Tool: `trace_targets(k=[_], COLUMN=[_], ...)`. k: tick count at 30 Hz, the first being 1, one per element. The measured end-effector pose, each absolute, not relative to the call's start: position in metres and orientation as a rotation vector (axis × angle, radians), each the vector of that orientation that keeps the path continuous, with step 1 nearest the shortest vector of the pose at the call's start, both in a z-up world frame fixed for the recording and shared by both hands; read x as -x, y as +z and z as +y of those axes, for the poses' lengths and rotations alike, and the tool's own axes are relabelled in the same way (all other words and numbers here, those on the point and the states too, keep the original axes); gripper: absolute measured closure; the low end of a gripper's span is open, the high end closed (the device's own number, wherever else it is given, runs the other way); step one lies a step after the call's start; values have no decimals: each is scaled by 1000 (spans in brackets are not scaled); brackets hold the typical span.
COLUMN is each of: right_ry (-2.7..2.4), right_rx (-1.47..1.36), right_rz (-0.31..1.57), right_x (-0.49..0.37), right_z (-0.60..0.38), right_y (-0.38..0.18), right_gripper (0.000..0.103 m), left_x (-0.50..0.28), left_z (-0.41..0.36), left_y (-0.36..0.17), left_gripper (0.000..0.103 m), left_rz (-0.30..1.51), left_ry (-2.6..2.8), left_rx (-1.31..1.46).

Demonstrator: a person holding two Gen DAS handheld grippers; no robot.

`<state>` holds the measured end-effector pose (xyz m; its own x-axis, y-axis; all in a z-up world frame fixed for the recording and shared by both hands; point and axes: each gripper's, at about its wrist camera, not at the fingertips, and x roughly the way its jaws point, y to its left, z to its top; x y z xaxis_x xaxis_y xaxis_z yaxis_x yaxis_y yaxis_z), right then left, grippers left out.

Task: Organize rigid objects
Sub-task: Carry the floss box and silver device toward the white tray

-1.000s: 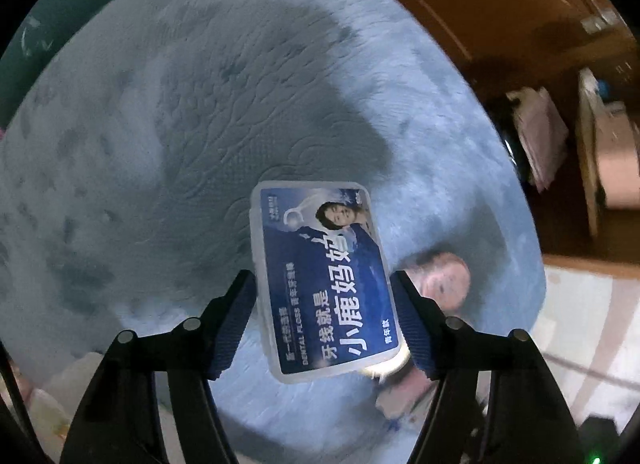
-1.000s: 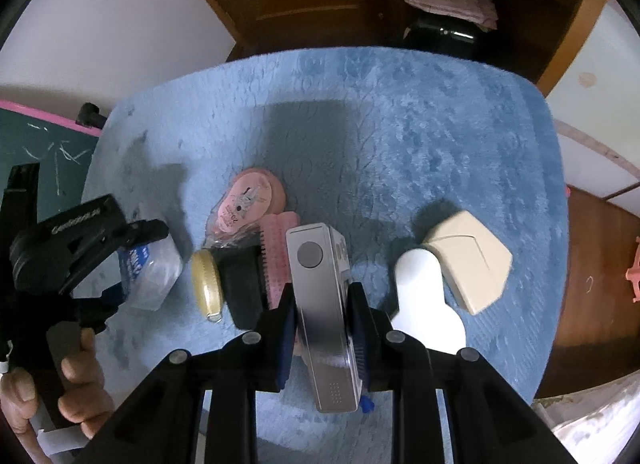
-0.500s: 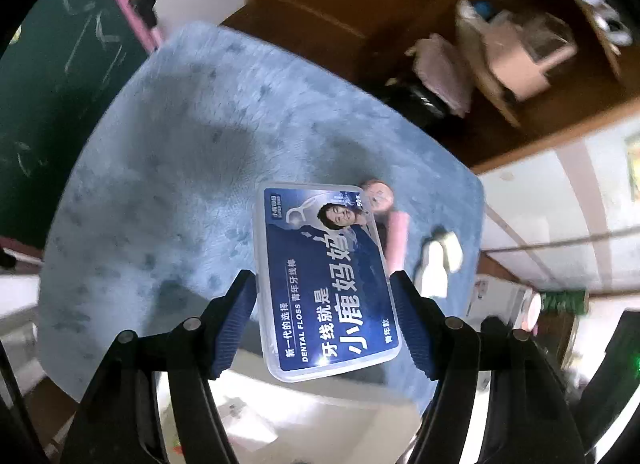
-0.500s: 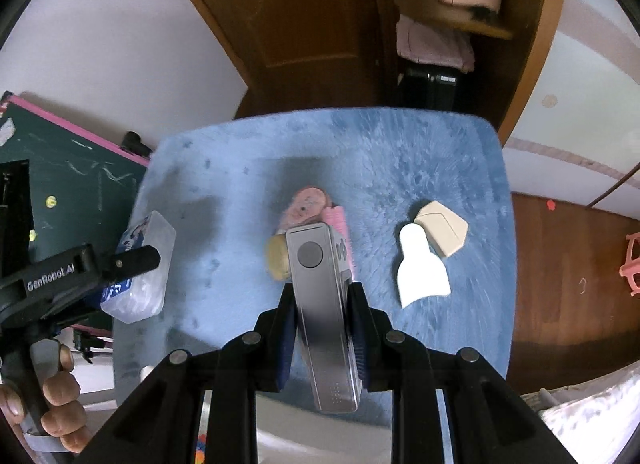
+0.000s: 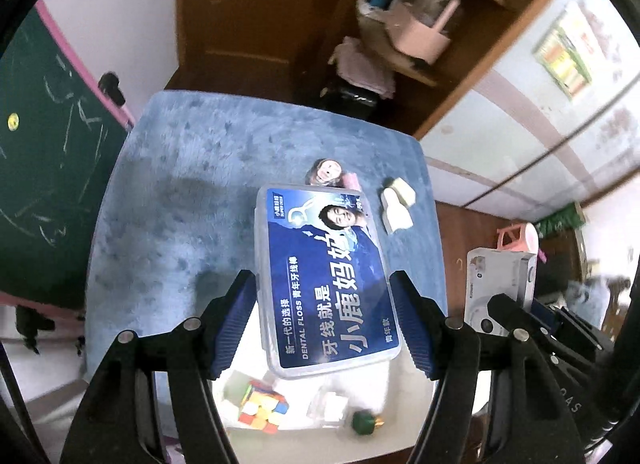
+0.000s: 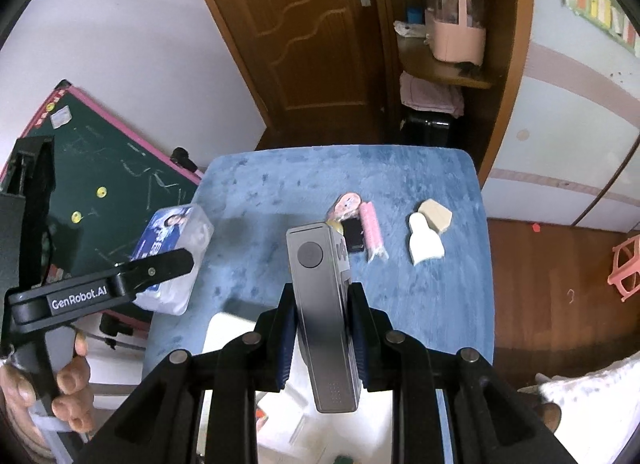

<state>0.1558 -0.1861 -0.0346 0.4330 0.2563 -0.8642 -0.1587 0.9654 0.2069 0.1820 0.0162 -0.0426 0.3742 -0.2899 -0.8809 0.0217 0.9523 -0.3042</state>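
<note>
Both claws are loaded above the blue-carpeted table: the left claw grips a clear plastic dental floss box by its long sides, and the right claw clamps a slim grey metal camera. Either smooth case could slip if jolted while swinging toward the white bin below.

Both wrist cameras look steeply down from well above the blue tabletop, facing the wooden door. Both views share the tabletop, door and shelf.
</note>
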Motion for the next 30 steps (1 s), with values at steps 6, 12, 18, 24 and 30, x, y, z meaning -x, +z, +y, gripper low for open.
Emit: trace_targets(k=[6,12,18,24,30], right_ry=[235,193,143,69,41], right_rx=[-108,-138,-240,-320,-358], right_rz=[1088,1107,1153,1247,1356], right_x=[-109,-72,-49,-30,-19], right_z=[-185,-188,-198,-207,-204], right_y=[-32,-45,-83,-136,-185], right_gripper=[78,78,78,78,78], left_x=[-152,-130,-116,-114,-117], left_z=[10,0,-16,-27,-39], left_y=[-37,-54,-99,-138,-181], left_gripper=[32,32,32,54,67], left_rz=[1103,1065,1100,1153,1260], left_ry=[-265,-335,-344,-350,-388], left_rx=[145,58,-43,-128,-188])
